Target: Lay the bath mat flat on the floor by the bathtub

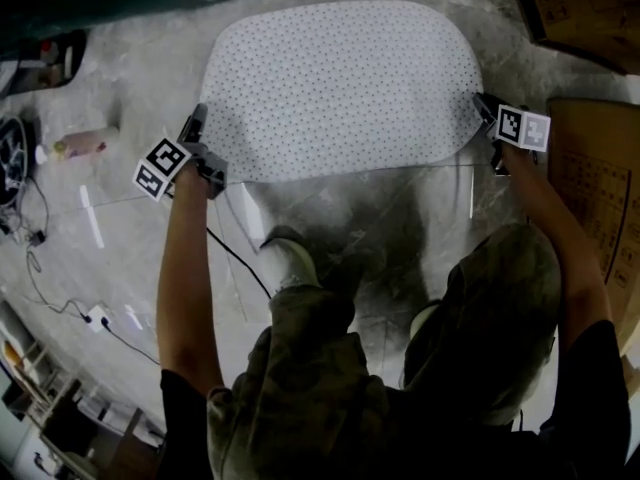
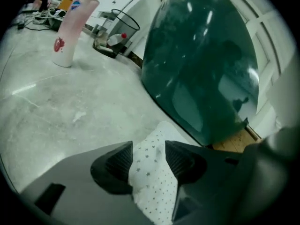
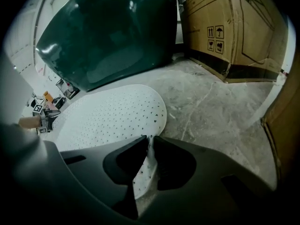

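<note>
The white dotted bath mat point(image 1: 340, 88) lies spread on the grey floor in front of the dark green bathtub point(image 3: 108, 32). My left gripper point(image 1: 197, 120) is at the mat's near left corner. In the left gripper view its jaws stand wide apart, and the mat corner point(image 2: 150, 177) lies loose and face-up between them. My right gripper point(image 1: 484, 104) is at the near right corner. In the right gripper view the gripper point(image 3: 151, 149) is shut on the mat's thin edge point(image 3: 146, 161), and the rest of the mat point(image 3: 108, 114) is flat beyond it.
A pink bottle point(image 2: 70, 29) stands on the floor to the left, with a wire basket point(image 2: 117, 29) behind it. Cardboard boxes point(image 3: 225, 27) line the right side. Cables point(image 1: 40, 238) trail at the far left. The person's shoes point(image 1: 290, 258) are just behind the mat.
</note>
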Tool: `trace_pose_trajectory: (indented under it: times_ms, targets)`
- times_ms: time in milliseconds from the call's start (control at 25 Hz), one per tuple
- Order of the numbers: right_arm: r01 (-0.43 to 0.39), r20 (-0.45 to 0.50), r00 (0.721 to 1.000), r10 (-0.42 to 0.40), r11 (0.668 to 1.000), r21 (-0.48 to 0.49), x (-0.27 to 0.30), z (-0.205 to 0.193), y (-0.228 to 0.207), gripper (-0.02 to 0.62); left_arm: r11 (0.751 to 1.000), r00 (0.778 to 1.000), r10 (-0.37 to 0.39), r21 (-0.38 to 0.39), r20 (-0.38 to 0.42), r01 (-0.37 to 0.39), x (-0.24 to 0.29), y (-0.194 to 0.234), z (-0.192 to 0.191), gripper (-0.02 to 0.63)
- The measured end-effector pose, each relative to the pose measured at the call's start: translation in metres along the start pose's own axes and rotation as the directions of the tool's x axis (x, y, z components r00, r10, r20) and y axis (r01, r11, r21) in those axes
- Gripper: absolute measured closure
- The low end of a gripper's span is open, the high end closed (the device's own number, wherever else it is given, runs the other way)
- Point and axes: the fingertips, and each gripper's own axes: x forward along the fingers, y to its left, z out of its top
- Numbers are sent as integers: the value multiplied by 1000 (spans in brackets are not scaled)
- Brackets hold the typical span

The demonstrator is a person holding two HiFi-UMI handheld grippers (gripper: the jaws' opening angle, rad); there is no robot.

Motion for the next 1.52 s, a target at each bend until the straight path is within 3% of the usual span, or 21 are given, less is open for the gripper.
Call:
trace_pose_trajectory:
  times_ms: [120, 240, 320, 400, 480, 560, 600, 680, 760, 880, 1080, 1520]
  targets:
    - [0, 12, 1000, 0, 1000, -10, 0, 0, 1, 526, 997, 999, -32, -68, -31, 29, 4, 12, 3, 394]
    - [-3, 28, 1000, 3, 1000, 3, 0, -2, 2, 526, 986, 987, -118, -132, -110, 103, 11, 7, -6, 400]
    - [-6, 33, 999, 5, 1000, 20, 1, -3, 2, 526, 978, 978, -169, -146, -123, 151, 12, -2, -7, 451]
    - [-1, 33, 999, 0, 1000, 19, 3, -2, 2, 526, 974, 974, -207, -118, -96, 196, 11, -12, 1, 501]
    - [8, 29, 1000, -9, 1000, 13, 2, -1, 2, 526, 973, 971, -231, -16, -61, 230, 9, -27, 15, 518]
    - [11, 25, 1000, -11, 1000, 12, 2, -1, 2, 526, 972, 984, -170, 156, -58, 177, 9, -36, 24, 530]
    - [12, 24, 1000, -12, 1000, 10, 2, -2, 2, 528, 960, 991, -110, 251, -72, 125, 11, -37, 25, 538]
    - [16, 24, 1000, -16, 1000, 6, 3, -2, 2, 529, 910, 995, 17, 414, -96, 24, 15, -32, 23, 543]
    - [24, 25, 999, -24, 1000, 1, 2, -1, 2, 531, 872, 990, 101, 487, -96, -41, 17, -24, 22, 543]
    - [28, 24, 999, -28, 1000, 2, 2, -2, 3, 532, 862, 985, 146, 499, -88, -83, 18, -13, 22, 543]
    - [10, 22, 1000, -10, 1000, 5, 6, -3, 8, 534, 822, 982, 177, 559, -68, -109, 26, -12, 33, 543]
    - [-17, -21, 1000, 16, 999, -47, 6, -8, 10, 531, 800, 964, 242, 584, -109, -135, 40, 4, 30, 538]
